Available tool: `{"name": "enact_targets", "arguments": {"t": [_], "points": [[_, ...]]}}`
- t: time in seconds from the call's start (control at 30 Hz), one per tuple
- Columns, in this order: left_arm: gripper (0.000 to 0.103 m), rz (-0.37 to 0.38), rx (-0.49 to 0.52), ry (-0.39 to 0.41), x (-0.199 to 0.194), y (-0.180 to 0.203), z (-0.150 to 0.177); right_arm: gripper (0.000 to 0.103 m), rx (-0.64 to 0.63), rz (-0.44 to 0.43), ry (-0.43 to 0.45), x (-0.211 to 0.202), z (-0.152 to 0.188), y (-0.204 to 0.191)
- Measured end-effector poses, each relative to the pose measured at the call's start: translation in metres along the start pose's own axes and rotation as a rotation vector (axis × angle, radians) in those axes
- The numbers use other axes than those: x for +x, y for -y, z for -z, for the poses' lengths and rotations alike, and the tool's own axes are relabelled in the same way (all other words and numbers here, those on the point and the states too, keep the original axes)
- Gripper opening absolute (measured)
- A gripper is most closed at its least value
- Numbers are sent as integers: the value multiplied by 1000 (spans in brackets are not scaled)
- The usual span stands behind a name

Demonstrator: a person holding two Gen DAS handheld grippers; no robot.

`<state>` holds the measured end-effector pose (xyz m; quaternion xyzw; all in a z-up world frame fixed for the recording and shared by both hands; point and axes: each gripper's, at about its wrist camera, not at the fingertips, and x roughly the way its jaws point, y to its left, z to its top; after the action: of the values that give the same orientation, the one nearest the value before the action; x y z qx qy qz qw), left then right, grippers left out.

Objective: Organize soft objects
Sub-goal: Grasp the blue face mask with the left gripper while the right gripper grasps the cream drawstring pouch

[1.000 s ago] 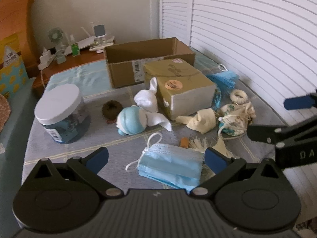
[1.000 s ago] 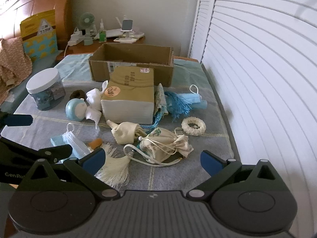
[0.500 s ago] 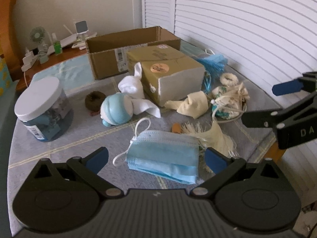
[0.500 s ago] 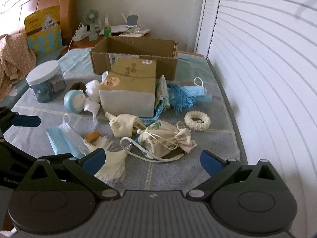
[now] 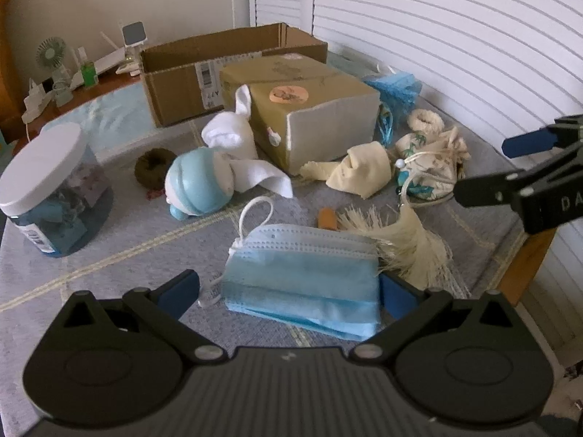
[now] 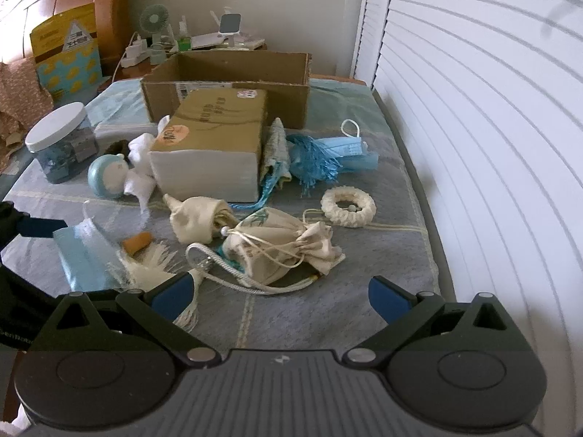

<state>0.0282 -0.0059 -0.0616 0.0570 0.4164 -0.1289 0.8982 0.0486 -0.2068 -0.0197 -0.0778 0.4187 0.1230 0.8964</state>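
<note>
The left gripper hung low over the near edge of the bed, jaws wide apart w/ the stack of blue masks lying flat between the two blue pads, not clamped. A white ear loop stuck up from the stack's far left corner. Just right of the masks, touching them, lay a cream tassel, and a small orange piece sat just beyond. The right gripper was also spread open and held nothing; it hovered at the near edge over bare cover, its left pad overlapping the tassel's end in view, contact unclear. Just past it lay a cream drawstring pouch w/ a white cord looping out toward the near edge. A folded cream cloth sat left of the pouch, a cream scrunchie to its right nearer the shutter side. Mid-bed stood a closed tan box, and behind it, toward the far edge, an open carton. Against the box's left side were white socks and a pale blue round toy, w/ a dark brown scrunchie behind them. Toward the left edge stood a jar w/ a white lid. On the box's right were a blue tassel and another mask, close together.
</note>
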Motion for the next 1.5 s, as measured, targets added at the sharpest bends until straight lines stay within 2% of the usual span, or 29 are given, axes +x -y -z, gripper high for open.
{"name": "enact_targets", "arguments": {"t": [0.47, 0.63, 0.77, 1.1, 1.23, 1.33, 1.4, 1.5], "points": [[102, 9, -14, 2, 4, -2, 1, 103, 2, -15, 19, 31, -31, 0], [102, 9, -14, 5, 4, -2, 2, 103, -43, -6, -33, 47, -21, -3], [102, 9, -14, 10, 4, -2, 2, 103, -33, -16, -62, 55, -12, 3], [102, -4, 8, 11, 2, 2, -2, 103, -30, -34, 29, 51, 6, 8], [102, -11, -20, 6, 5, 2, -3, 103, -32, -34, 38, 48, 8, 9], [94, -11, -52, 16, 4, 1, -2, 103, -27, -28, 31, 48, 7, 8], [84, -14, -48, 28, 1, 1, -3, 103, -31, -17, 18, 47, 5, 7], [82, -18, -47, 28, 0, -3, -2, 103, -48, -19, 28, 42, 2, 2]]}}
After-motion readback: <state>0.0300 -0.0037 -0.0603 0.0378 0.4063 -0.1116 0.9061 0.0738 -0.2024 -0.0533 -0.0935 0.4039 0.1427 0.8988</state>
